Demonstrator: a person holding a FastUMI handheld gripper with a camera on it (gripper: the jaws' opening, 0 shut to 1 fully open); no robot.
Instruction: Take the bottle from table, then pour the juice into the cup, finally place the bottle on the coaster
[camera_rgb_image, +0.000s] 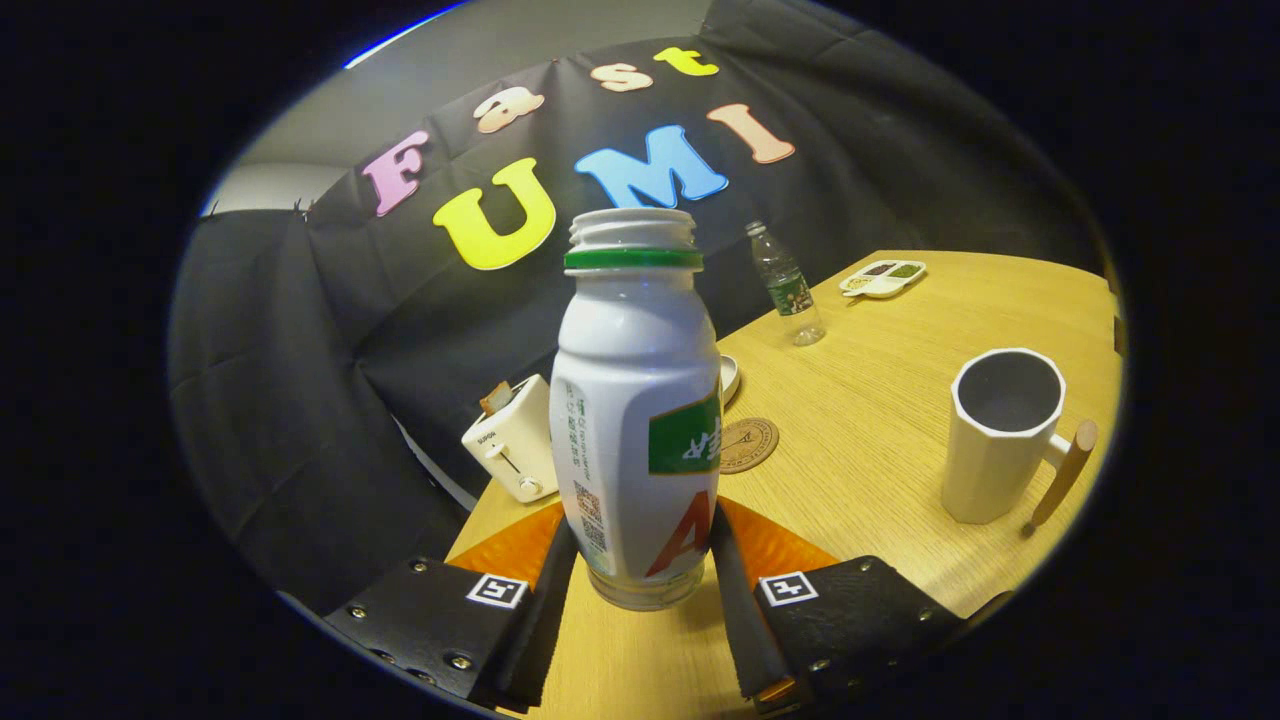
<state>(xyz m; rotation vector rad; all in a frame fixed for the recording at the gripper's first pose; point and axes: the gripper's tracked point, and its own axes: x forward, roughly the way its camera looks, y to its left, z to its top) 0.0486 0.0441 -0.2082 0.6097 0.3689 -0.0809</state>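
Gripper (640, 590) fingers clamp the uncapped white bottle (634, 420) low on both sides. Base probably just off the table (880, 470); hard to judge. Label writing unreadable. Coaster (748, 444) part-hidden behind bottle; cup (1003, 432) to the right.

On the bottle (630, 400), held between the gripper's (640, 560) fingers, we read a red "A"; the toaster's (515, 445) word left of it is too small.

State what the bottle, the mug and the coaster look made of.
Bottle between the claw pads: glossy white plastic, judging by its highlights and moulded threads. Mug: matte white, likely ceramic, with a wooden-looking handle. Coaster: brown, embossed, perhaps leather or cork.
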